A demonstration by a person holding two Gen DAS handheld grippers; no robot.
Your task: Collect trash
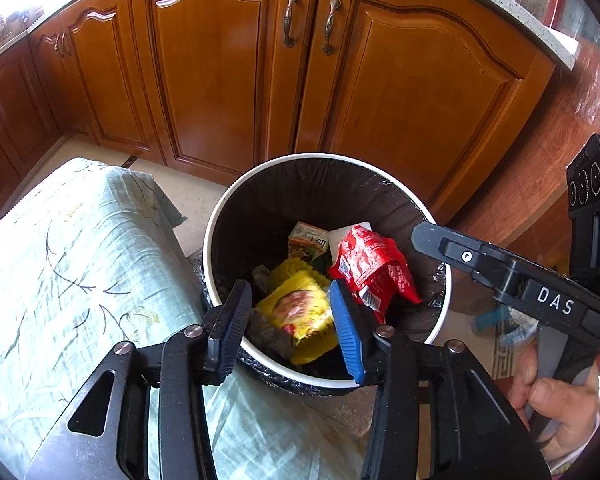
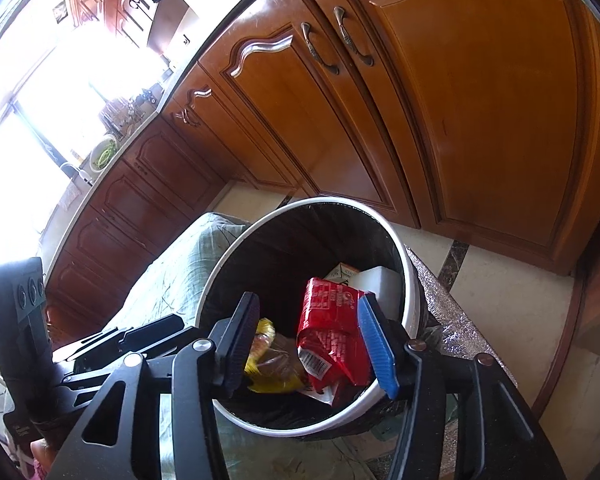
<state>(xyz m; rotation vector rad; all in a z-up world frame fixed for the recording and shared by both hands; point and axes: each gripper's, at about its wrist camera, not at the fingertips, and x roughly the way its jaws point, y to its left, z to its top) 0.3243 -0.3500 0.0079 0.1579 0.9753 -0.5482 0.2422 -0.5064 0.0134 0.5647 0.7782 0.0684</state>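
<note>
A round bin with a white rim and black liner stands on the floor in front of the cabinets. Inside lie a yellow wrapper, a red wrapper and a small carton. My left gripper hovers open over the bin's near rim; the blurred yellow wrapper lies below the gap, clear of both pads. In the right wrist view my right gripper is open above the bin rim, with the red wrapper and the yellow wrapper beneath it. Its finger reaches in from the right.
A surface draped in pale green patterned cloth touches the bin's left side. Brown wooden cabinet doors with metal handles stand behind the bin. A person's hand holds the right gripper's handle. Light floor tiles run to the right.
</note>
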